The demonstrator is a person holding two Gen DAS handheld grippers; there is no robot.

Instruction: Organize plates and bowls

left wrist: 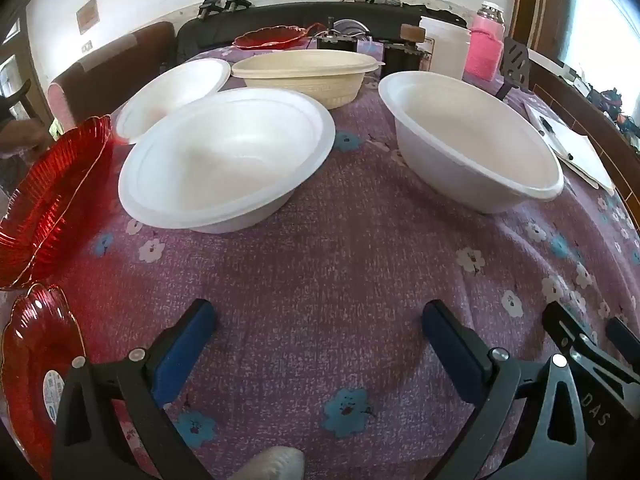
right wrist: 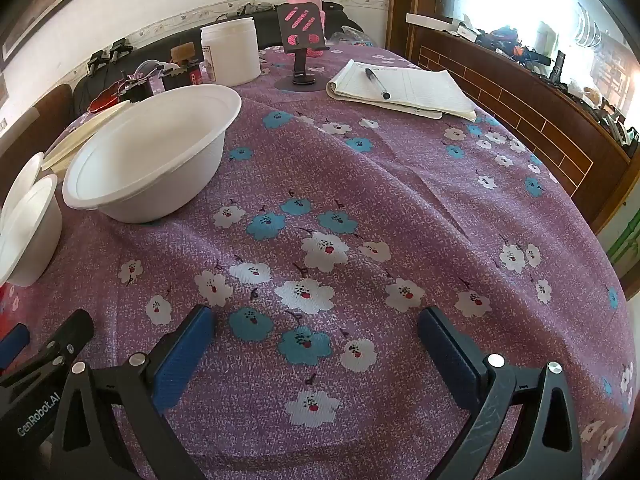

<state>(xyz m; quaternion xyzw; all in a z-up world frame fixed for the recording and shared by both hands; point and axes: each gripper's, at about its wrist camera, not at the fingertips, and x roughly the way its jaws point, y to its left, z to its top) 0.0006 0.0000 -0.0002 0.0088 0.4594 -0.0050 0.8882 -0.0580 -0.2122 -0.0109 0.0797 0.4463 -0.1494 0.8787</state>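
Ahead of left gripper [left wrist: 318, 324], slightly left: nearest white bowl [left wrist: 224, 156], upright on purple floral cloth [left wrist: 340, 264], second white bowl [left wrist: 172, 92] behind it. Ahead right: deeper white bowl [left wrist: 472, 136]. Red plates [left wrist: 52, 192] hard left. Left jaws fully spread, nothing between. Right gripper [right wrist: 316, 326] equally wide, empty, over bare cloth; deep bowl ahead-left of it. Judgement: grasp not begun. Approach low, straddle rim with one pad inside, close gently; foam-like wall likely crushes.

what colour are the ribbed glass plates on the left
Red, translucent with a thin gold rim. The ribbed glass plates show best in the left wrist view.
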